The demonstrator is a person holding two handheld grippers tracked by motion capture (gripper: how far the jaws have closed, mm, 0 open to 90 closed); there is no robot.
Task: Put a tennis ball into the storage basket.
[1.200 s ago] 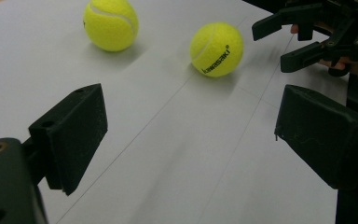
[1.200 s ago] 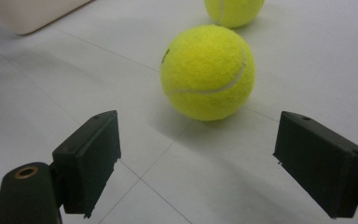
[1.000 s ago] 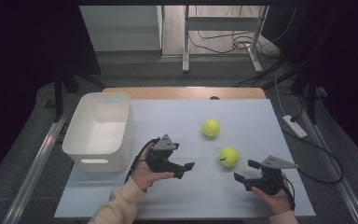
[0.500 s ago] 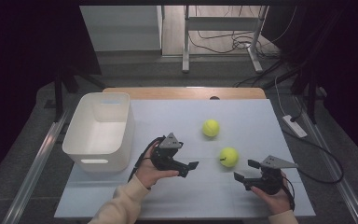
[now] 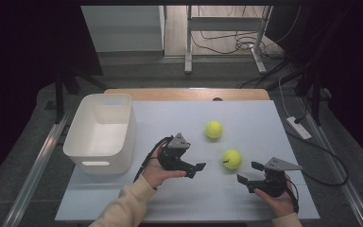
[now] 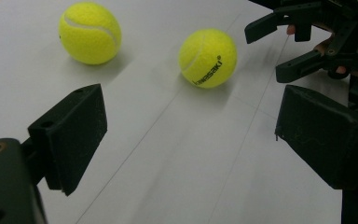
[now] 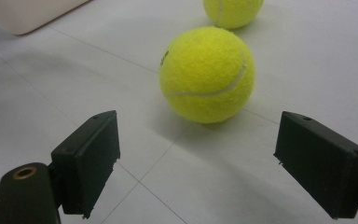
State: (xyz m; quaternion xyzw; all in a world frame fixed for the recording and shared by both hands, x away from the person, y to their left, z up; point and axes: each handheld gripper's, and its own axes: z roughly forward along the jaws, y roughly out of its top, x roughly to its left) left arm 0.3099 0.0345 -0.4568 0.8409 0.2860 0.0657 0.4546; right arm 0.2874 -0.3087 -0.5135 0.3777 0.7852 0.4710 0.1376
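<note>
White tabletop (image 5: pixel 170 118) bears a fuzzy yellow printed tennis ball (image 5: pixel 232 159).

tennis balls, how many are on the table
2. One tennis ball lies nearer the person, between the two hand-held grippers; the other tennis ball lies farther back, near mid-table. The white bin's visible inside holds none.

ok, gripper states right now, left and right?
Left gripper: open, holding nothing.
Right gripper: open, empty, aimed at the nearer yellow felt tennis ball.
</note>
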